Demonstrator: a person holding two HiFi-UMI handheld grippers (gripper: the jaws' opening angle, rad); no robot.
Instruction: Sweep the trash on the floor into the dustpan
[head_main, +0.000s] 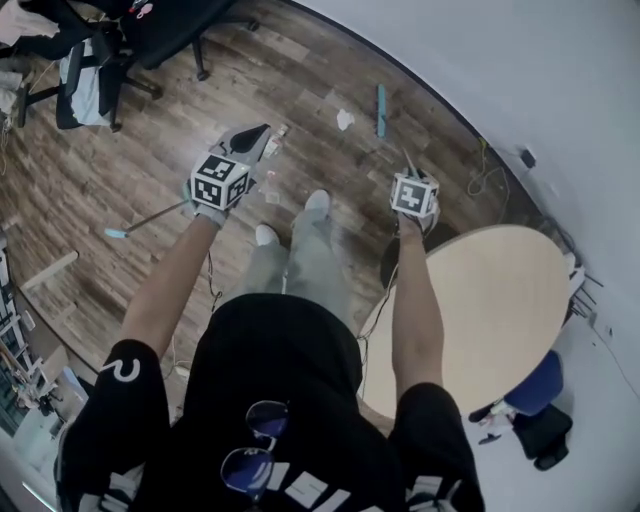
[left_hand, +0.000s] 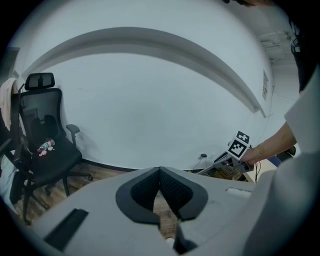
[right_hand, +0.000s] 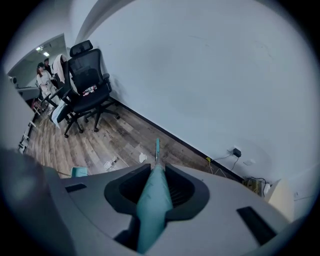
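My right gripper (head_main: 408, 172) (right_hand: 156, 167) is shut on the teal broom handle (right_hand: 152, 200). The broom head (head_main: 381, 110) (right_hand: 157, 146) rests on the wood floor near the wall. Crumpled white paper (head_main: 345, 119) (right_hand: 142, 158) lies just left of it, with another scrap (head_main: 275, 140) (right_hand: 110, 163) farther left. My left gripper (head_main: 253, 138) (left_hand: 160, 171) has its jaw tips together. A thin rod (head_main: 155, 217) runs from it down-left to a teal dustpan (head_main: 115, 233) (right_hand: 79, 171). The hold itself is mostly hidden. The right gripper's marker cube (left_hand: 240, 145) shows in the left gripper view.
Black office chairs (head_main: 100, 60) (left_hand: 45, 145) (right_hand: 87, 85) stand at the far left. A round wooden table (head_main: 490, 300) is close on my right, with a blue stool (head_main: 530, 395) beyond it. Cables (head_main: 485, 170) trail along the white wall. People (right_hand: 44, 80) stand in the distance.
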